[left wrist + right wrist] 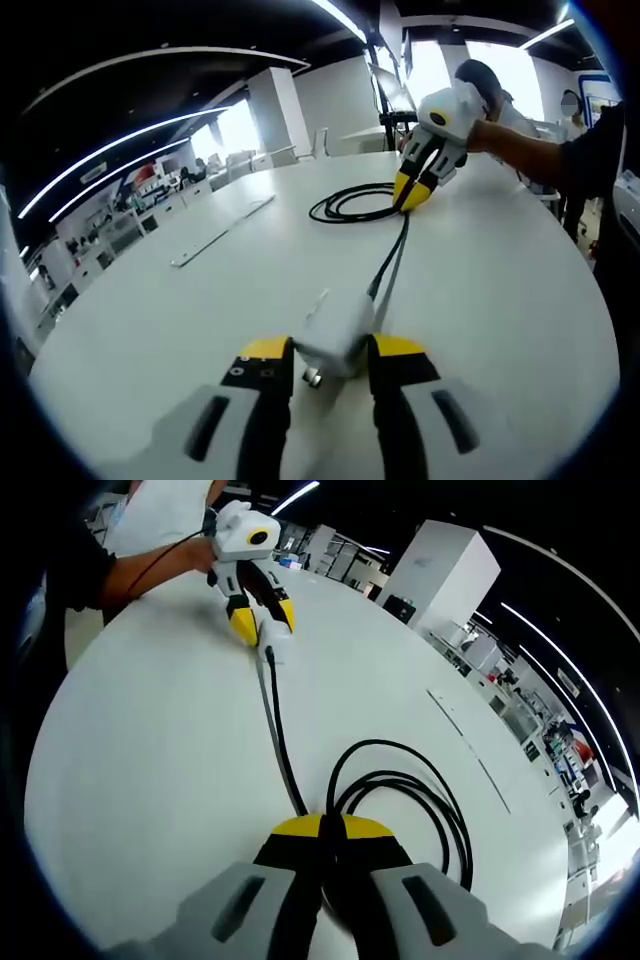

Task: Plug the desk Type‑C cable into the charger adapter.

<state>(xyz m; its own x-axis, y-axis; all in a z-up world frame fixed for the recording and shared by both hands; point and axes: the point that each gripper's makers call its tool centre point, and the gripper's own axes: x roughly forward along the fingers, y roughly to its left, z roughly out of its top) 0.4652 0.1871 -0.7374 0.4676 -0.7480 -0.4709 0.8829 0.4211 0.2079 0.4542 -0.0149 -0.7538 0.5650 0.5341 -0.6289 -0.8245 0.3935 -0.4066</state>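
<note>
Both tools grip: the left tool [331, 372] pinches the adapter [334, 333], the right tool [322, 852] the cable [400, 785]; the plug looks already seated.

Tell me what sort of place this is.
Probably an open-plan office or showroom. A large white round table carries the black cable and white charger, long ceiling light strips run overhead, and rows of desks stand beyond.

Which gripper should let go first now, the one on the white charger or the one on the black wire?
Probably the right gripper. It pinches the black cable, which already looks plugged into the white charger. The left gripper clamps that charger, steadying it.
</note>
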